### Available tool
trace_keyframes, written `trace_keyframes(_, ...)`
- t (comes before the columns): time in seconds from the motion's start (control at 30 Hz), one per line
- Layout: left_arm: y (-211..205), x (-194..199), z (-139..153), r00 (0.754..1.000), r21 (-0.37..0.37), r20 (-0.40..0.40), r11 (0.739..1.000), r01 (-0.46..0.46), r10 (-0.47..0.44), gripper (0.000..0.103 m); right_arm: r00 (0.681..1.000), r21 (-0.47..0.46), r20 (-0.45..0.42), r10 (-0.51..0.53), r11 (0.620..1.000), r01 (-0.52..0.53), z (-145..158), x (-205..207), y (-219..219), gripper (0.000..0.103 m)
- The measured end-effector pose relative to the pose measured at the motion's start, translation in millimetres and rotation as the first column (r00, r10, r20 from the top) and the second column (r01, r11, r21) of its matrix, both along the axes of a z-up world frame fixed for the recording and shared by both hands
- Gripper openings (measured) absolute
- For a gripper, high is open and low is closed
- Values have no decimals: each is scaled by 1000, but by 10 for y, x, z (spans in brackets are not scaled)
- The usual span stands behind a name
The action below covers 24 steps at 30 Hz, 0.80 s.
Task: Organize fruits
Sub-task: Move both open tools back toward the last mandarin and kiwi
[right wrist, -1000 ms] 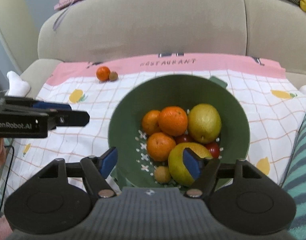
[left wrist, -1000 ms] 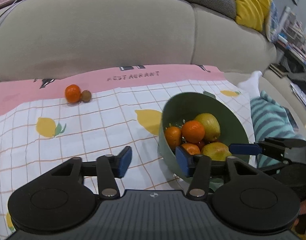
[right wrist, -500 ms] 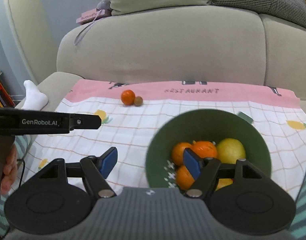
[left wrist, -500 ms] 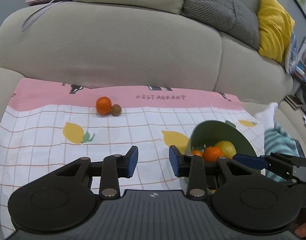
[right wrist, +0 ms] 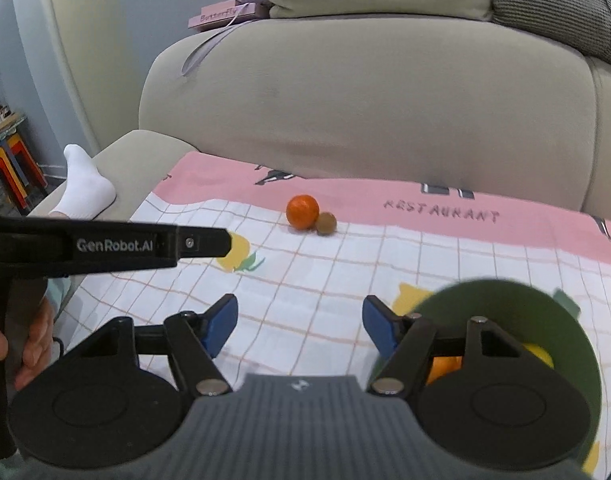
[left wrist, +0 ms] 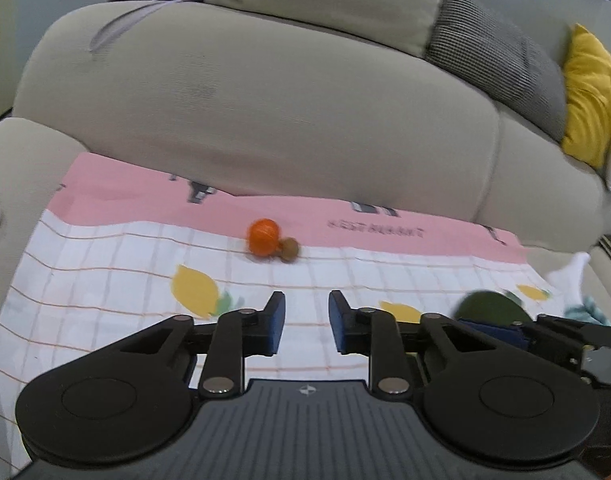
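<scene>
"GenRobot.AI" is showing on the left gripper [right wrist: 225,242], "RESTAURANT" on the tablecloth's [right wrist: 425,264] pink border, "Butterfly" on the pink box [right wrist: 225,16].

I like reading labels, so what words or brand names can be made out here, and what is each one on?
"RESTAURANT": pink band of the tablecloth; blurred in the left wrist view.
"GenRobot.AI": side of the left claw, in the right wrist view.
"Butterfly": pink box on top of the sofa back.
The small round emblem on each claw's body is a sign without letters.
</scene>
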<state>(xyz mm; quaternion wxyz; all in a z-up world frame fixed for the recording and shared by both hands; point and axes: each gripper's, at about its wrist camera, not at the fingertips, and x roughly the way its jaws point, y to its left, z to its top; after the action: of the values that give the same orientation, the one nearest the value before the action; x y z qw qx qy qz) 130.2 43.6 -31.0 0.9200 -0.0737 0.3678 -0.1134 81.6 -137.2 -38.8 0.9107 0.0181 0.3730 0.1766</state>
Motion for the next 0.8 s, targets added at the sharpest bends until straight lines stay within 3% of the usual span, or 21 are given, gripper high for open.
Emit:
trace_keyframes(0.13,132,142,-109,996,24,10,996,-84,83,28,1000,-46,20,19,999,-18,-53,224,115,48)
trace_keyframes(0.23,181,245,-187,995,48,19,994,-97,97,28,998,-76,52,27,997,-23,-124,397,171,47)
trace_keyframes(0.43,178,566,-360,997,-7,-68,1000,-28,27,34,997,-90,74,23,996,-16,-272,785,237,46)
trace_keyframes(0.53,94,725,-430,996,67,-94,998,-7,13,34,997,-105,71,29,994,-21,-365,993,292,45)
trace_keyframes(0.67,122,947,-514,990,82,-142,997,7,5,34,999,-118,18,32,993,-30,-507,1248,331,32)
trace_keyframes(0.8,133,1109,-556,991,142,-136,990,23,-4,34,999,-130,-15,42,991,-44,-641,1465,358,32)
